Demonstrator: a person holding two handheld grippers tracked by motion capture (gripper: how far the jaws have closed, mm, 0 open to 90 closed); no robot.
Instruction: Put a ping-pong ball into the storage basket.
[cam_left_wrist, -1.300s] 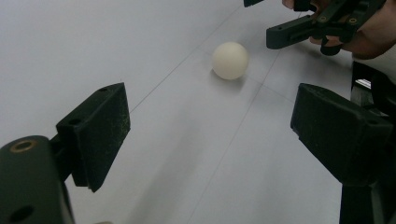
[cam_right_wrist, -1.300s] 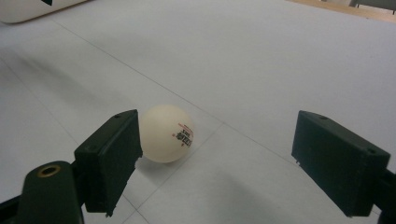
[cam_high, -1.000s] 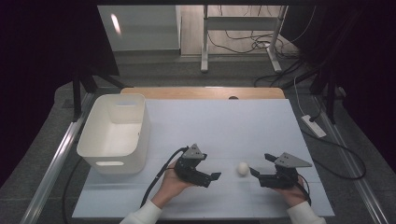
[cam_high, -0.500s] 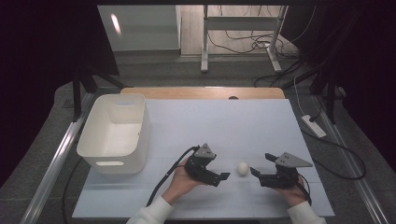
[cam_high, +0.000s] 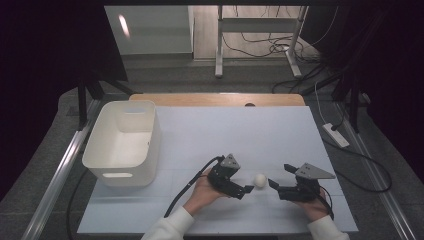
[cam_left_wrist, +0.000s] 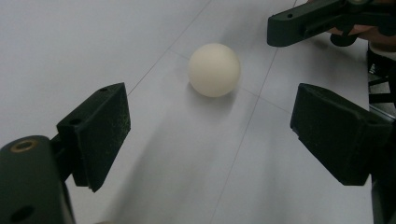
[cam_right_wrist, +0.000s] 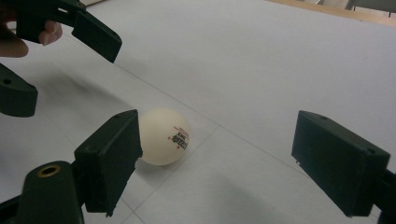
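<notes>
Resting on the white worktop (cam_high: 225, 130), near its front edge, a white ball (cam_high: 259, 180) sits between the two grippers. Left gripper (cam_high: 243, 190) low over the surface, fingers spread wide, tips just beside the ball on its left, not touching it in the high view. Left gripper view: ball (cam_left_wrist: 214, 70) lies ahead of the spread fingers (cam_left_wrist: 100, 133), beyond the gap, nothing pinched. Right gripper (cam_high: 281, 180) held in the person's right hand (cam_high: 314, 204), fingers also spread, pointing toward the ball from the right. Right gripper view: ball (cam_right_wrist: 164, 136) with small red and dark print sits just beside the near finger (cam_right_wrist: 112, 154); contact hard to tell; far finger well apart from it. Left gripper's fingers show at the top left of that view, open. Left hand (cam_high: 202, 192) wraps the left gripper, white sleeve at the bottom edge. White bin (cam_high: 122, 142) stands at the worktop's left side, well apart from the ball.
</notes>
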